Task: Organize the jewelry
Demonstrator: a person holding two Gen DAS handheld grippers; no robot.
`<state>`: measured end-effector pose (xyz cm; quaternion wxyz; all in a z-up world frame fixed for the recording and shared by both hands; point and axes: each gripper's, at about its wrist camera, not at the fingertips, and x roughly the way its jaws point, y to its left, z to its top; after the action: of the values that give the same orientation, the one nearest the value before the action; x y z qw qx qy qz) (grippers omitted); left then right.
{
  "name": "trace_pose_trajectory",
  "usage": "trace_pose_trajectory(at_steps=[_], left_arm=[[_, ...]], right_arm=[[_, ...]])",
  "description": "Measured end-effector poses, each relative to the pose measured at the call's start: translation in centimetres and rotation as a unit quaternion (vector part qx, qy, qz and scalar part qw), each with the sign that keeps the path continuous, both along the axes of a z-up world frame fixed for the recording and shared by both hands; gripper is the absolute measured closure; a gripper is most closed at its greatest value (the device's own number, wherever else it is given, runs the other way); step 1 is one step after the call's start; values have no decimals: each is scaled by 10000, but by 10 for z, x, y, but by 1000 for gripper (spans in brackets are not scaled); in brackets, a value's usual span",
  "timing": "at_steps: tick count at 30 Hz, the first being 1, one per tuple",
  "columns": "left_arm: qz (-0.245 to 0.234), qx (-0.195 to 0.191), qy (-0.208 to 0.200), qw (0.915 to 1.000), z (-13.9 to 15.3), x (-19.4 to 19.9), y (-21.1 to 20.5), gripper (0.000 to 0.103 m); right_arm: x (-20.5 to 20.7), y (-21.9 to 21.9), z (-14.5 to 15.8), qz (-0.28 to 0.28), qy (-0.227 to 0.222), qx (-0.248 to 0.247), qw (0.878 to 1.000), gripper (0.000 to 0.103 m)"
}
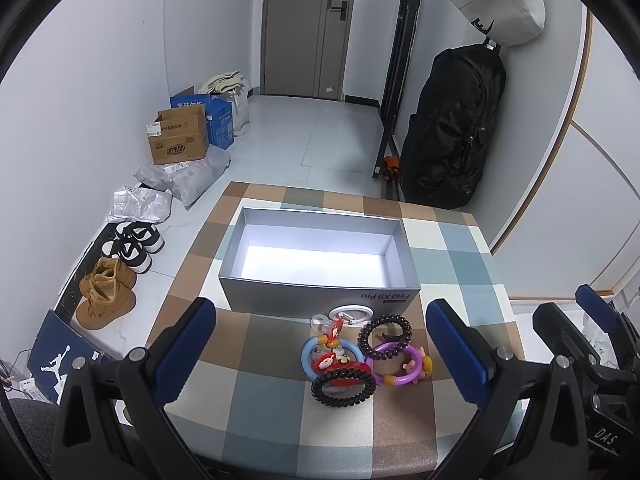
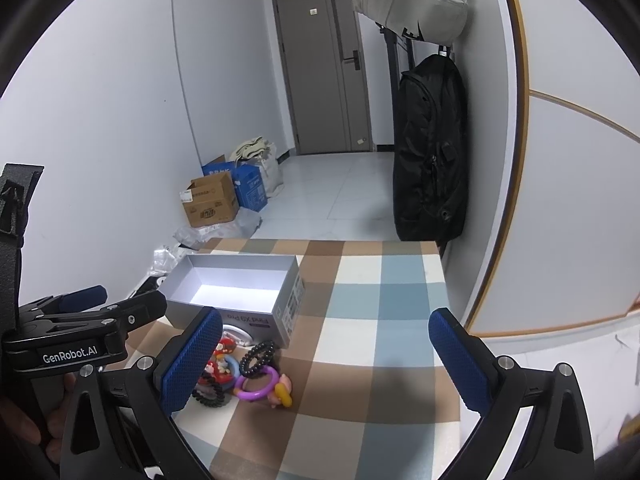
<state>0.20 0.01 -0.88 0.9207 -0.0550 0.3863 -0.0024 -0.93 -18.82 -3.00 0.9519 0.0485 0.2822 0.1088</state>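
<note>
checkered table (image 1: pixel 460 240), bracelet pile (image 2: pixel 240 376) half hidden behind right gripper (image 2: pixel 326 360) finger

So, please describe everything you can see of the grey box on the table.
The grey box is an open rectangular carton with no lid on it, matte silver-grey outside and paler inside, and nothing shows in it. It stands flat on the checkered tablecloth. Its near wall carries the print "Find X9 Pro", upside down from here; the right wrist view shows a label panel on the end wall. A white ring lies against the foot of its near wall, with the pile of bracelets just in front. No tongs touch it.
</note>
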Motion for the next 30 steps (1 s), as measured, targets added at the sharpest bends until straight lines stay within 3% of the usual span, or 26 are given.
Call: trace_pose_trajectory(at_steps=[14, 24, 26, 30], left_arm=[[-72, -67, 160, 9998, -6, 3, -1, 1], [-386, -216, 955, 9944, -39, 9, 1, 1], [-505, -253, 1102, 9923, -44, 7, 1, 10], [-699, -223, 1364, 9879, -55, 5, -2, 12]], right_arm=[[0, -1, -2, -26, 18, -33, 10000, 0], [15, -17, -12, -300, 538, 141, 9980, 0], [19, -18, -18, -395, 725, 71, 9966, 0], [24, -22, -27, -439, 1039, 135, 9935, 0]])
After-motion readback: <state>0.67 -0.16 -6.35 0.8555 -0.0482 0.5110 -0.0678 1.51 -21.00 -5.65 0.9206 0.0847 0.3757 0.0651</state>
